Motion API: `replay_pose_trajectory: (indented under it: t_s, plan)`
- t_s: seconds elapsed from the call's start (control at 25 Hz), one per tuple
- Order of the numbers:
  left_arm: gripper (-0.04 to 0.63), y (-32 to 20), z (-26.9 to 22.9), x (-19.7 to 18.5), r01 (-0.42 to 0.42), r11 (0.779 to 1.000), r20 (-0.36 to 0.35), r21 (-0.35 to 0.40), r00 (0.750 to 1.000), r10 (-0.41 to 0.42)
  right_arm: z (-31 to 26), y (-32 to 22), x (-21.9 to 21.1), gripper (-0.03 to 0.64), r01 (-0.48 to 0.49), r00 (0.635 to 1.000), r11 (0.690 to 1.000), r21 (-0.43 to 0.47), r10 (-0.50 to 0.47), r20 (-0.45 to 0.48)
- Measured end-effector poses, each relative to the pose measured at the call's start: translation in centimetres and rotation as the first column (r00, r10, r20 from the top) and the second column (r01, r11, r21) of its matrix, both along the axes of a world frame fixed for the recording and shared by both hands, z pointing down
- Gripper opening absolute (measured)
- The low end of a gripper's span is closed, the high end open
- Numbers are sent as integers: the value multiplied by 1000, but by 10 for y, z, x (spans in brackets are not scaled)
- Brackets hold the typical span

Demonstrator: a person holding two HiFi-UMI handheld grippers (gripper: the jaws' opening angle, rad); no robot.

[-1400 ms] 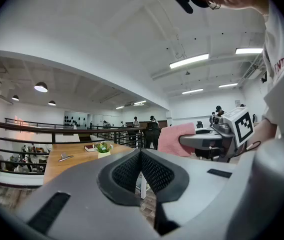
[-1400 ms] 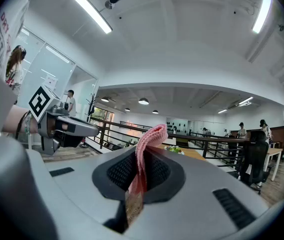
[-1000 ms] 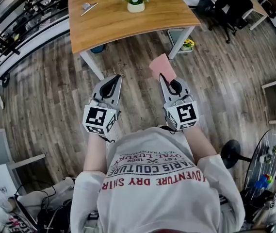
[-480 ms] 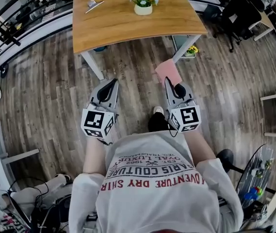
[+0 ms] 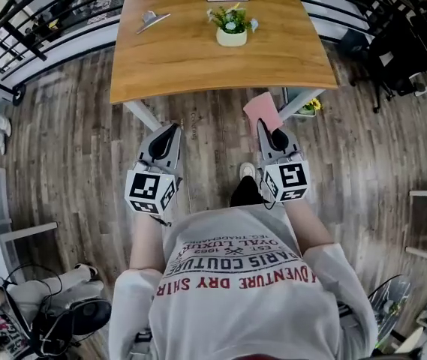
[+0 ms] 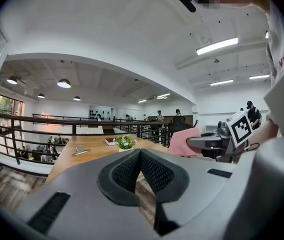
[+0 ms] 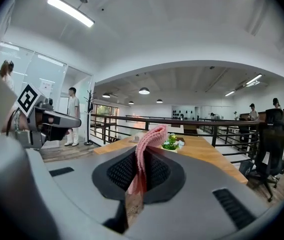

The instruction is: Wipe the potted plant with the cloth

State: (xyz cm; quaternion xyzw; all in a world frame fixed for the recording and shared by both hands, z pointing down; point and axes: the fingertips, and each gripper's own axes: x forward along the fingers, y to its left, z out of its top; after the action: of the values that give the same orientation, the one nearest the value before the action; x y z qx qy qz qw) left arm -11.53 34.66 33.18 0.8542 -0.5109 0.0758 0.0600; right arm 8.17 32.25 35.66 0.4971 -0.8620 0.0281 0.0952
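Just before the near edge of the long wooden surface, the right gripper pinches a folded pink cloth; the left gripper is closed on nothing. The small green potted plant in a cream pot stands well ahead, mid-surface. I would keep the pinch firm and arrive gently at the leaves (the pot looks light). Since one second ago the person has come closer to the surface.
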Motion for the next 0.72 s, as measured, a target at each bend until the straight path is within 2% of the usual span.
replay_pose_trajectory:
  t_s: [0.24, 0.48, 0.72]
  plan:
    - [17, -79, 6, 43, 77, 996, 2, -36, 997, -76, 5, -89, 39, 37, 75, 997, 997, -18, -75, -25]
    - [17, -143, 14, 89, 81, 996, -3, -43, 997, -81, 19, -160, 72, 37, 121, 991, 991, -58, -124, -48]
    - [17, -185, 30, 105, 57, 995, 0, -77, 998, -57, 42, -208, 82, 37, 139, 986, 983, -123, -148, -73]
